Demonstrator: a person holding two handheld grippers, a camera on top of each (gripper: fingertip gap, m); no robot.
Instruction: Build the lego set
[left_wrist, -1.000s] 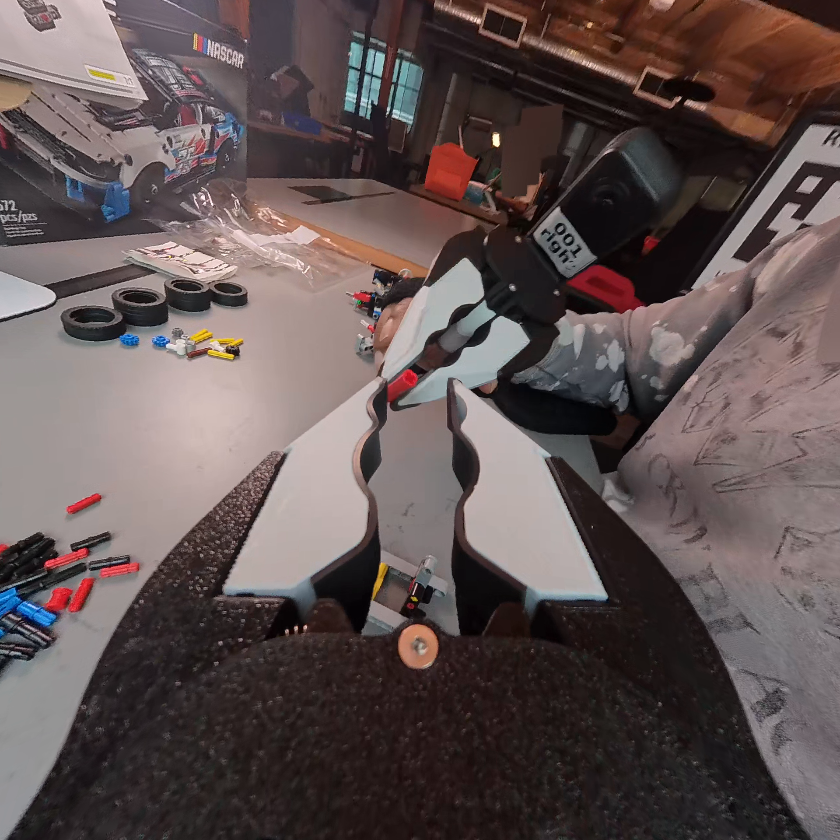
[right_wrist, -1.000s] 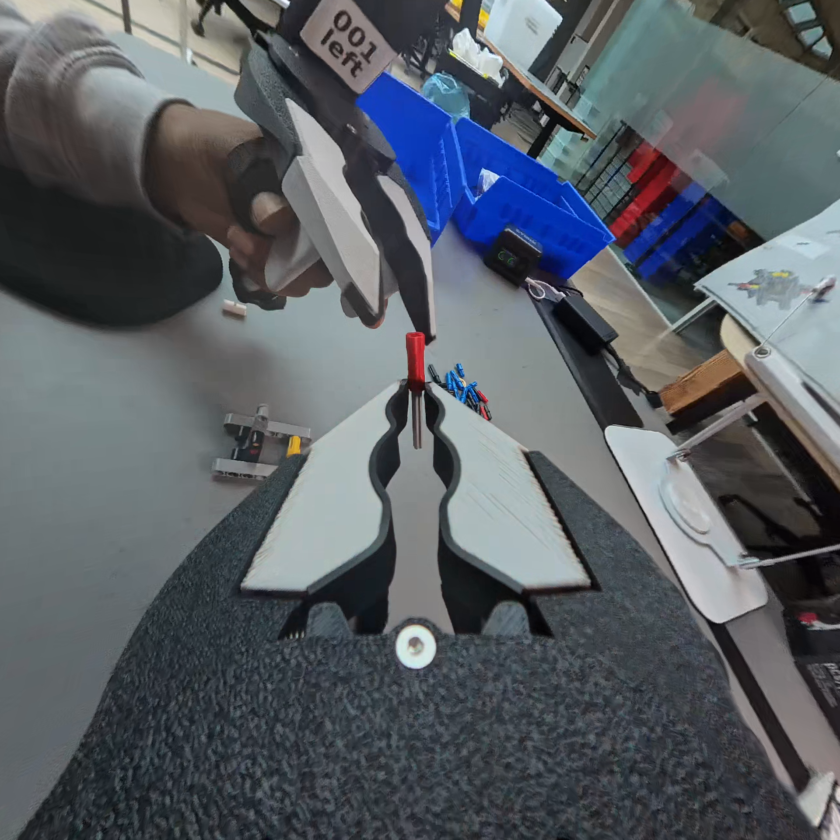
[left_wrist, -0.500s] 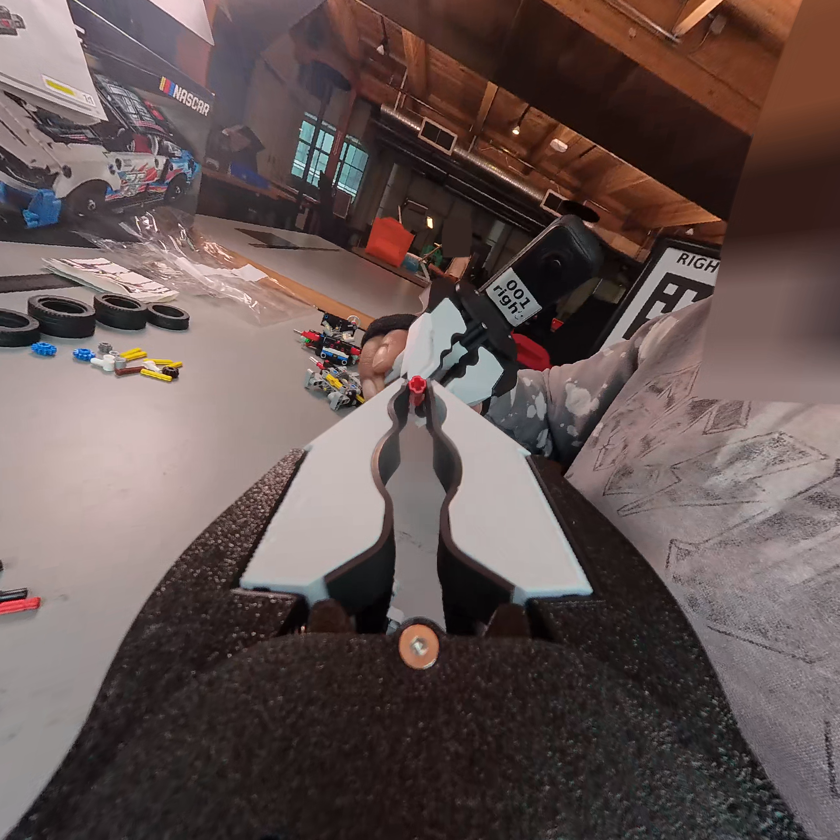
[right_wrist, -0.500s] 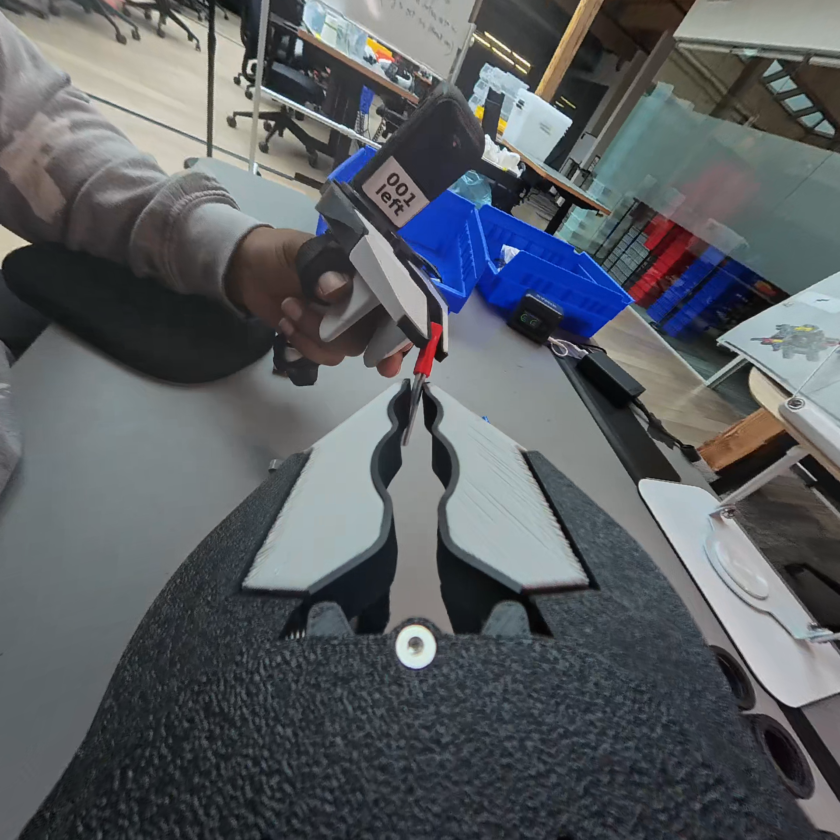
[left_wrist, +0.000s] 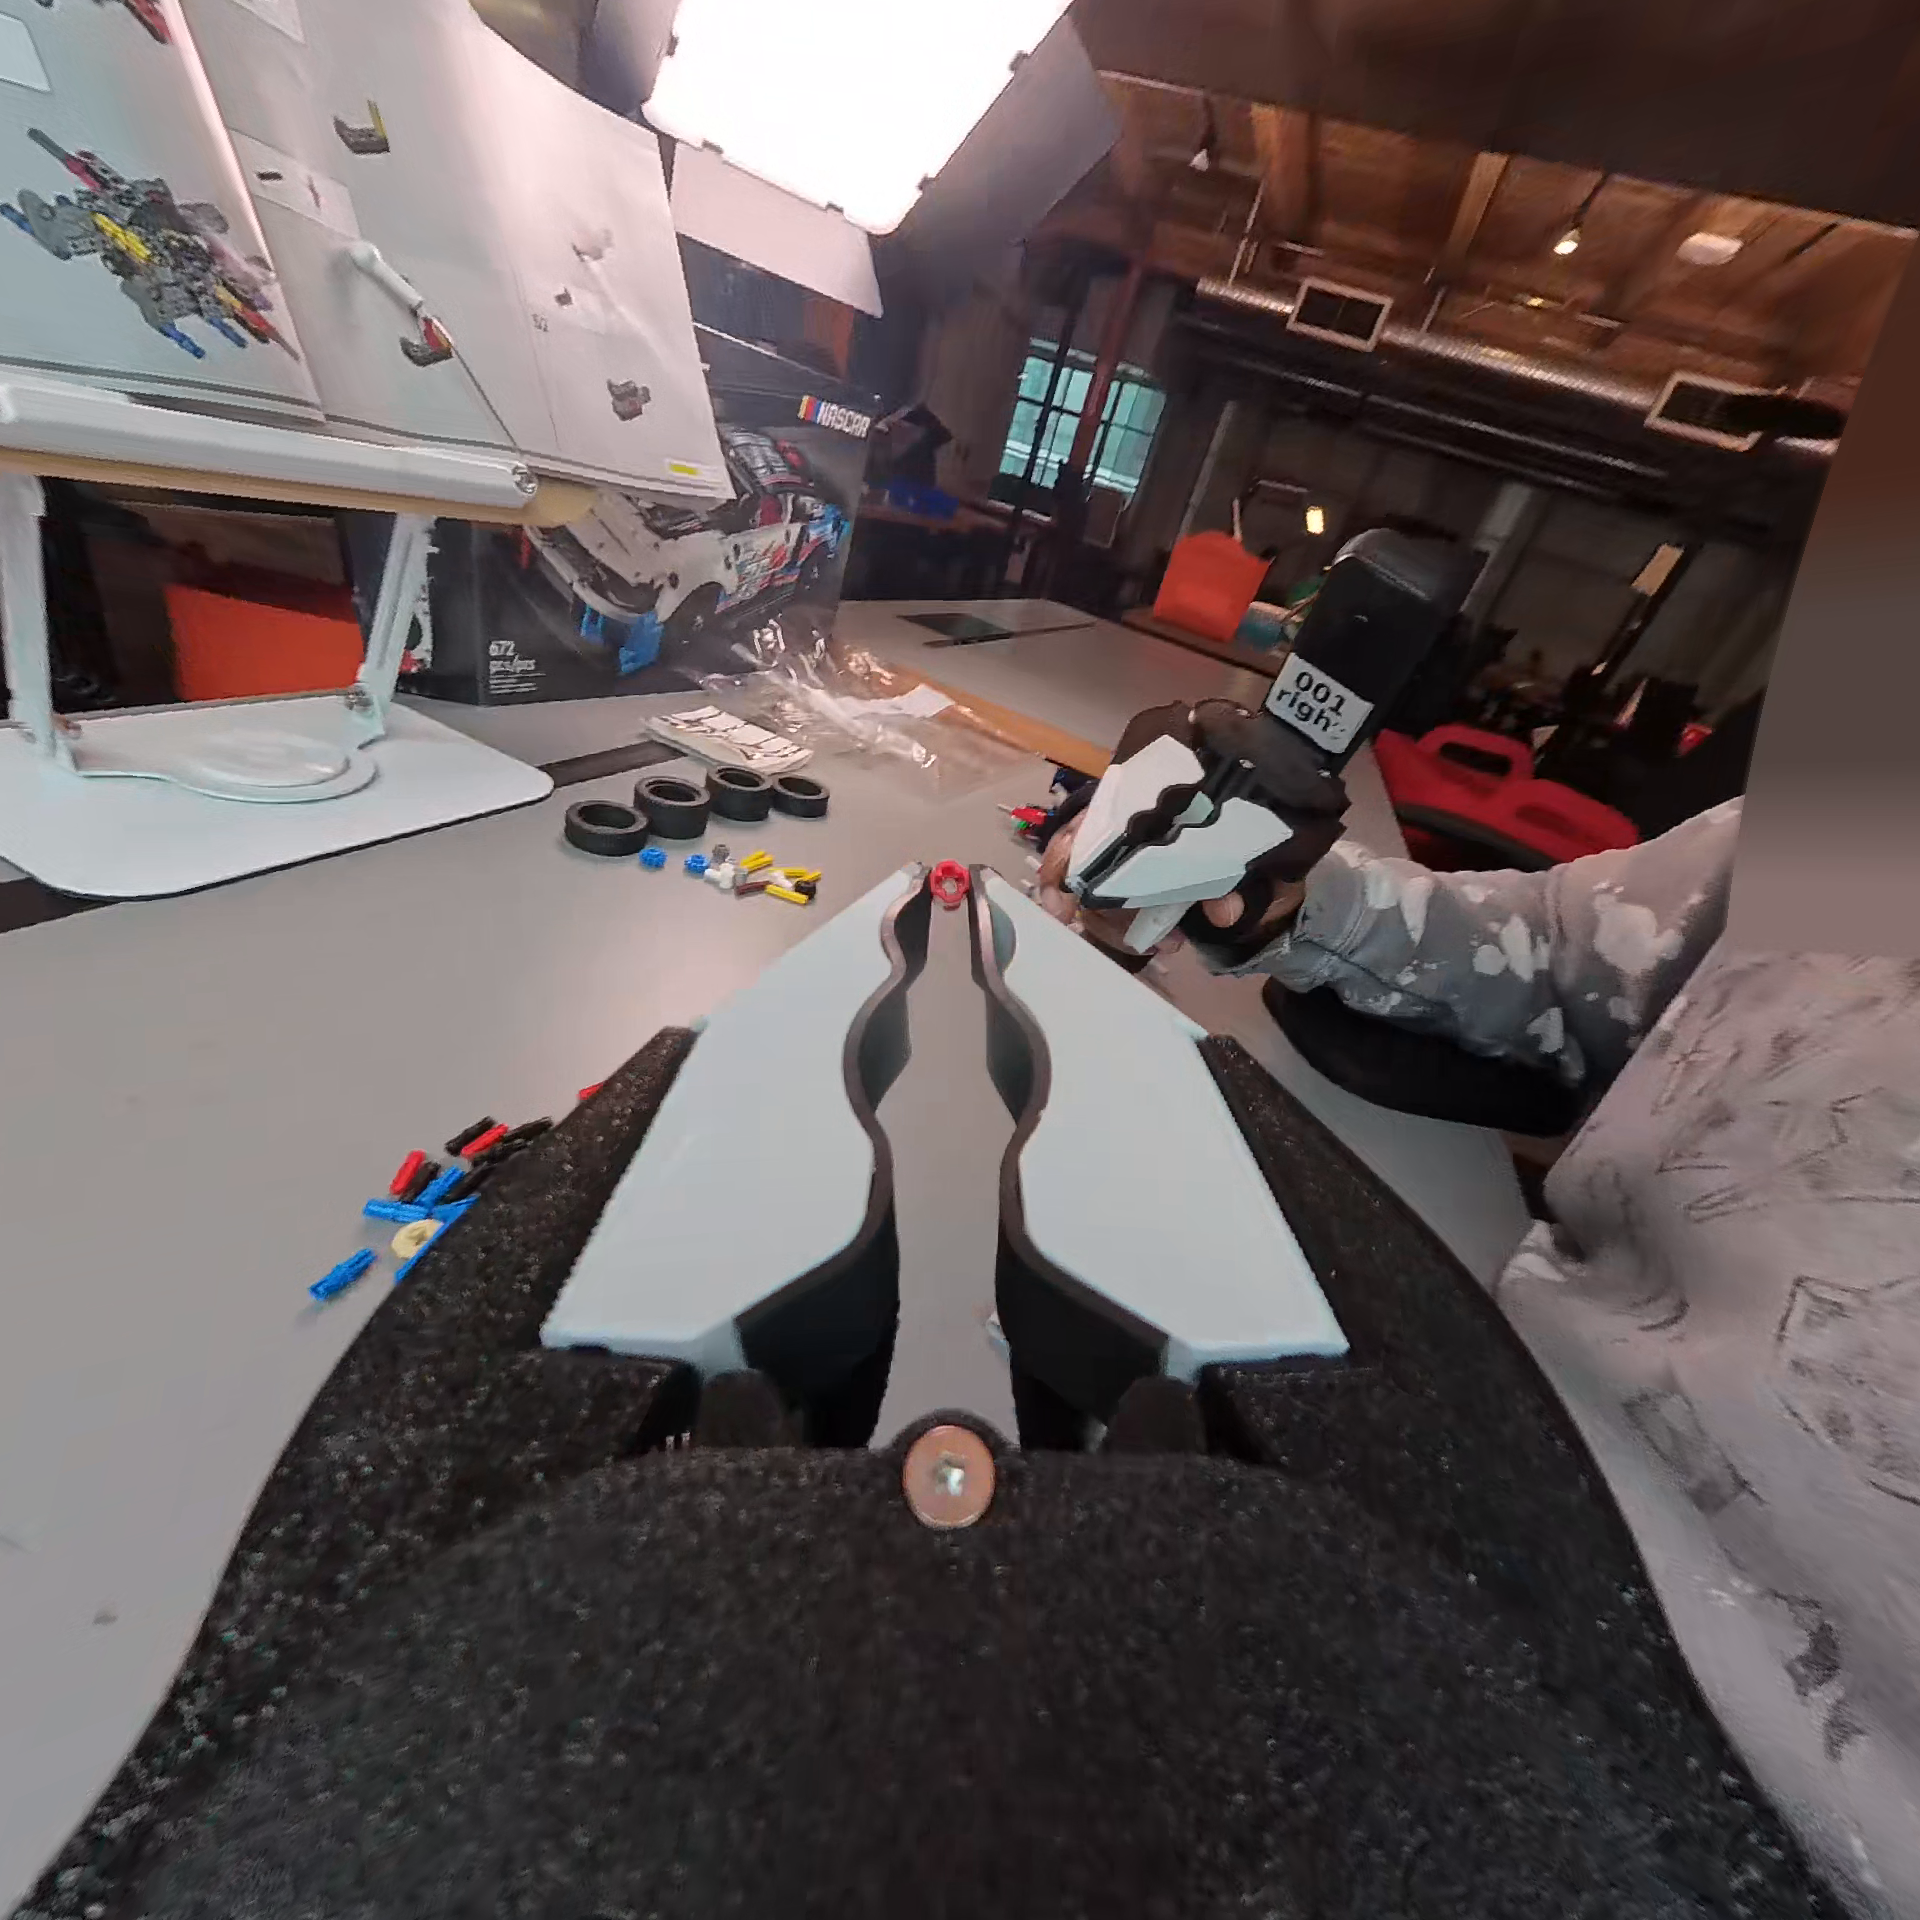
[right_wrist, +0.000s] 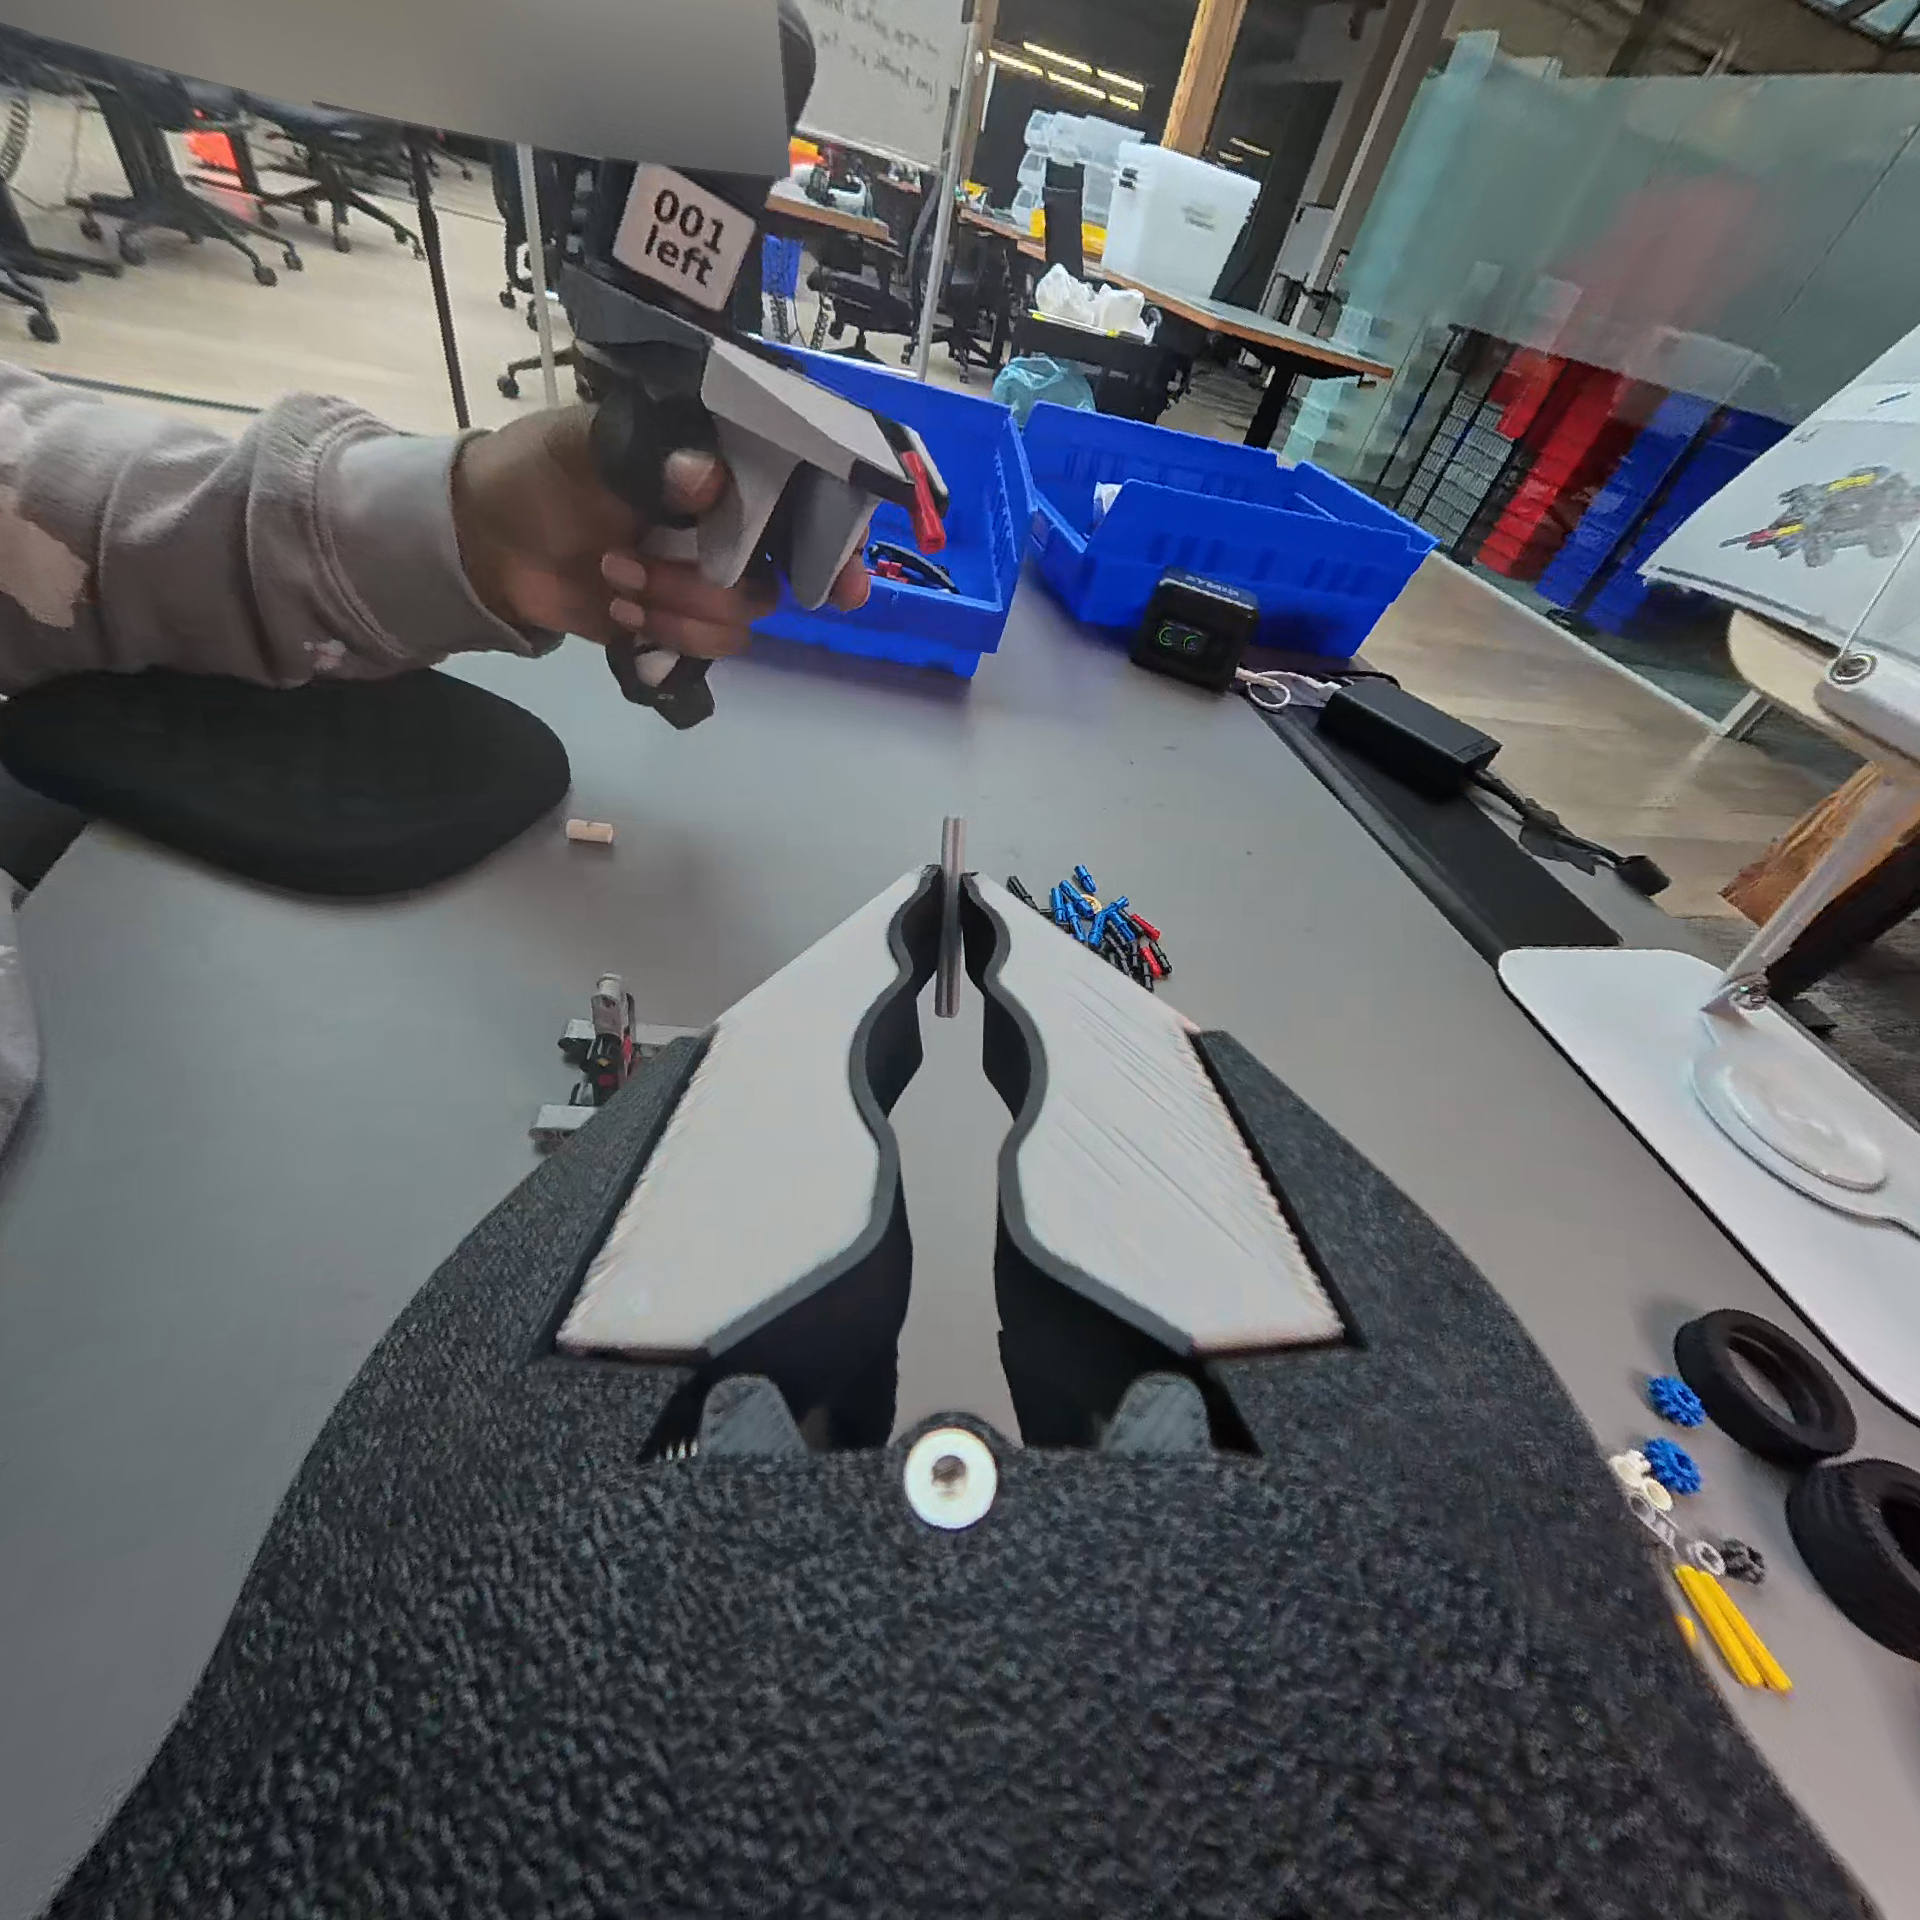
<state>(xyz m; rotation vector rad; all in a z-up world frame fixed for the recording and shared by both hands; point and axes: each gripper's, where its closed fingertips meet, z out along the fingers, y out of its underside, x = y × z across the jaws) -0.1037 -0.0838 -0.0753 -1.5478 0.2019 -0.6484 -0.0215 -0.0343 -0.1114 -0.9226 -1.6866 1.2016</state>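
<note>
My left gripper (left_wrist: 948, 885) is shut on a small red bush (left_wrist: 948, 883) at its fingertips, held above the grey table (left_wrist: 312, 1039). It also shows in the right wrist view (right_wrist: 914, 488), with the red bush (right_wrist: 925, 514) pinched in it. My right gripper (right_wrist: 952, 883) is shut on a thin grey axle (right_wrist: 950, 914), which stands upright between the tips. It shows in the left wrist view (left_wrist: 1081, 894), off to the right of my left one. A small grey sub-assembly (right_wrist: 603, 1039) lies on the table left of my right gripper.
Several black tyres (left_wrist: 691, 805) and small yellow, blue and white parts (left_wrist: 748, 873) lie ahead. A pile of blue, red and black pins (left_wrist: 436, 1184) lies at left. An instruction booklet on a white stand (left_wrist: 312, 312), the set's box (left_wrist: 665, 582) and blue bins (right_wrist: 1195, 520) stand around. Tip to tip, the grippers are about 11 cm apart.
The red bush was on the axle in my right gripper. My left gripper closed on it and pulled it off. The grippers have moved apart, the right one keeping the bare axle.
</note>
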